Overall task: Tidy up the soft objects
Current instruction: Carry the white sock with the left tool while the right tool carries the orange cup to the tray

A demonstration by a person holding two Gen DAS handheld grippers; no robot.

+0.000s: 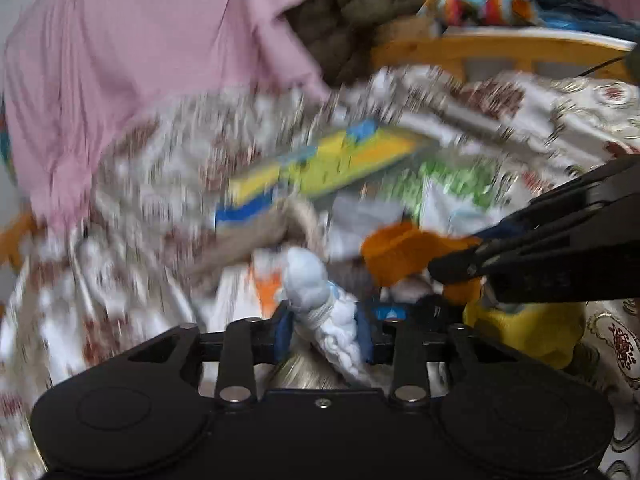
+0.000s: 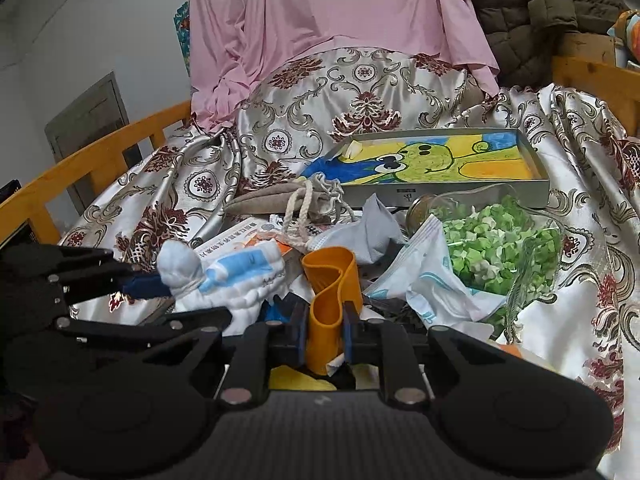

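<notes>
A squashed orange flexible cup [image 2: 330, 300], low in the centre of the right wrist view, is being pinched by the right gripper [image 2: 324, 334], probably to lift it out of the clutter. Left of it, the left gripper [image 1: 323, 334] is clamping a knotted white fluffy cloth bundle [image 2: 224, 280]. Both are sitting over a bed's floral satin cover [image 2: 360, 92], with a pink draped sheet [image 2: 332, 4] across the upper frame.

Bedspread [image 2: 400, 92] under everything. Tin tray [image 2: 440, 168] at the back, drawstring pouch [image 2: 288, 200] to its left, bag of paper bits [image 2: 500, 248] in front of it. My right gripper [image 2: 324, 332] pinches the folded band [image 2: 330, 292]; left of it, my left gripper [image 2: 152, 284] grips the knotted towel [image 2: 224, 280].
</notes>
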